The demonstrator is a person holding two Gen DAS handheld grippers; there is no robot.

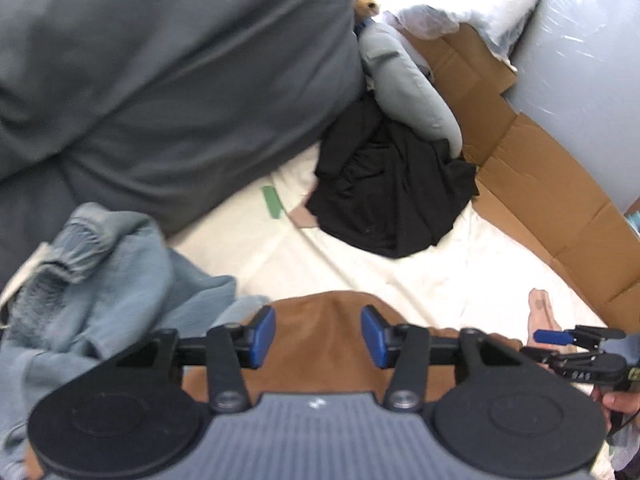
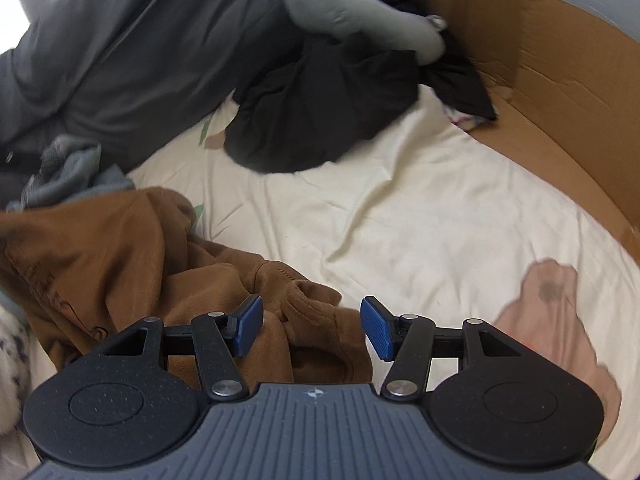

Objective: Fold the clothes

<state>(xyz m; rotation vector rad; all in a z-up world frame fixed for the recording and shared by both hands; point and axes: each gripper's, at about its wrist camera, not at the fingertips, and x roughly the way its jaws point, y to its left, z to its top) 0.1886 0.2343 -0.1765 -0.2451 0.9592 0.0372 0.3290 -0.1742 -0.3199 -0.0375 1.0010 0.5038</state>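
Early going: nothing folded yet. Left hand-held gripper (image 1: pixel 318 334) hangs open, empty, over the rumpled brown top (image 1: pixel 320 312) at six o'clock; right hand-held gripper (image 2: pixel 312 328) gapes too, over its bunched edge. Black garment (image 1: pixel 392 184) waits at twelve, blue one (image 1: pixel 100 272) at nine.

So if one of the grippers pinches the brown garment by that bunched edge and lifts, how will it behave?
The brown garment lies crumpled in soft folds, so it will likely drape and hang limp rather than hold shape. Its thick seams and matte, suede-like surface suggest a heavyish fabric that probably won't slip from the right gripper. Lifted at one point, the rest would probably drag across the cream sheet.
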